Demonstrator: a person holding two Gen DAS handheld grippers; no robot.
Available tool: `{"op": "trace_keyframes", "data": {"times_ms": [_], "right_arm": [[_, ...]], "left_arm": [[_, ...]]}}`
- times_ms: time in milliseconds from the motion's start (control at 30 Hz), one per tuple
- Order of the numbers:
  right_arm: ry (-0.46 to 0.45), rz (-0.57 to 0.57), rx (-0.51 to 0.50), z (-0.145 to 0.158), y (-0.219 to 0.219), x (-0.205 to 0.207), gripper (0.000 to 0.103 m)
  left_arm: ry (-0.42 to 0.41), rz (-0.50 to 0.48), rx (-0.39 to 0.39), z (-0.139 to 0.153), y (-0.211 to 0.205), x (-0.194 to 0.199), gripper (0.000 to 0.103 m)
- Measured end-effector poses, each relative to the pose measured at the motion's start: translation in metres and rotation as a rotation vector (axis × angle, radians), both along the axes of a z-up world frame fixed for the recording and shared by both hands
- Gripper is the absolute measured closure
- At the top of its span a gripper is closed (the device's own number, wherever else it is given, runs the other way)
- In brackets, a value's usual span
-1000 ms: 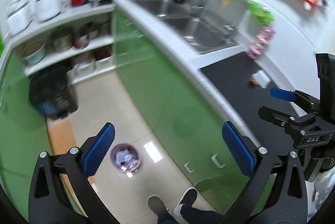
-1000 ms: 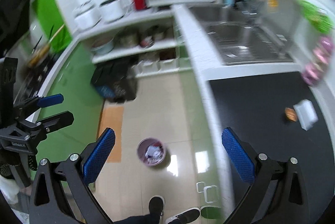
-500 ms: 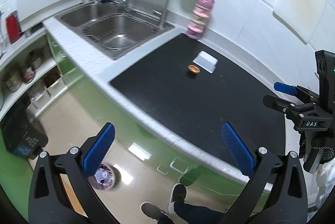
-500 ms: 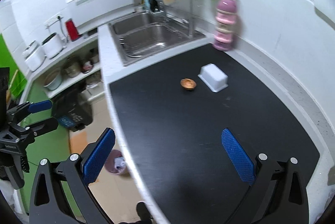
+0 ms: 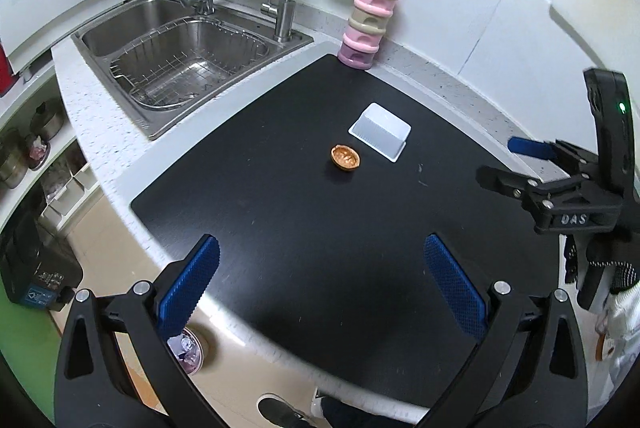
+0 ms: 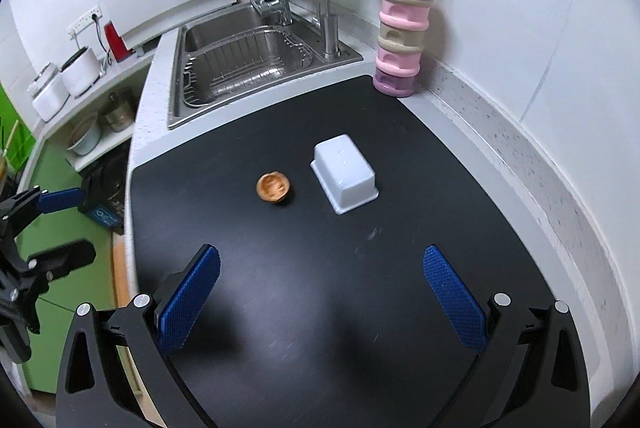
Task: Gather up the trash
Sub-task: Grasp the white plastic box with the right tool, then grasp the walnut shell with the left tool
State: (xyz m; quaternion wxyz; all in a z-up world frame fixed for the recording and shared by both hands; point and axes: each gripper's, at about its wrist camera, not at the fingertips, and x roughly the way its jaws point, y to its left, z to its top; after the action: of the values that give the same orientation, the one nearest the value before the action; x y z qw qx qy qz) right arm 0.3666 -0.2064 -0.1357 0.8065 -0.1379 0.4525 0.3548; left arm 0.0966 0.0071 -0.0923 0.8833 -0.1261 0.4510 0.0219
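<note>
Black countertop mat (image 6: 320, 288) filling mid-frame, walnut shell (image 6: 273, 187) sitting center beside white tub (image 6: 345, 178), left gripper (image 5: 320, 284) and right gripper (image 6: 320, 296) both hanging wide open, gripping nothing

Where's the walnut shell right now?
The walnut shell lies on the black mat, apart from the upturned white tub on its right, ahead of both open grippers; the sink is beyond.
</note>
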Motion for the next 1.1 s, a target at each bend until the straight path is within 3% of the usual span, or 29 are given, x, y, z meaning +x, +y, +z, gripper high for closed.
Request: {"op": "trace_keyframes", "data": {"times_ms": [267,667,733,800,867,1100], "right_arm": [[0.032,0.086,-0.054,-0.039,0.031,0.056,0.005],[0.093,0.156,-0.075,-0.091,0.056,0.097,0.006],[0.103,0.162,-0.069,-0.096,0.057,0.101,0.011],[0.110,0.166,-0.079,-0.100,0.060,0.104,0.039],[0.114,0.170,-0.089,-0.104,0.062,0.107,0.057],[0.108,0.153,-0.057,-0.097,0.054,0.109,0.064]], "left_arm": [[0.063,0.004,0.001,-0.027,-0.008,0.046,0.003],[0.125,0.017,-0.015,-0.059,-0.002,0.080,0.003],[0.132,0.021,-0.019,-0.062,0.000,0.083,0.003],[0.138,0.021,-0.023,-0.065,0.000,0.087,0.003],[0.142,0.017,-0.024,-0.067,0.000,0.089,0.003],[0.145,-0.001,-0.033,-0.071,-0.003,0.097,0.003]]}}
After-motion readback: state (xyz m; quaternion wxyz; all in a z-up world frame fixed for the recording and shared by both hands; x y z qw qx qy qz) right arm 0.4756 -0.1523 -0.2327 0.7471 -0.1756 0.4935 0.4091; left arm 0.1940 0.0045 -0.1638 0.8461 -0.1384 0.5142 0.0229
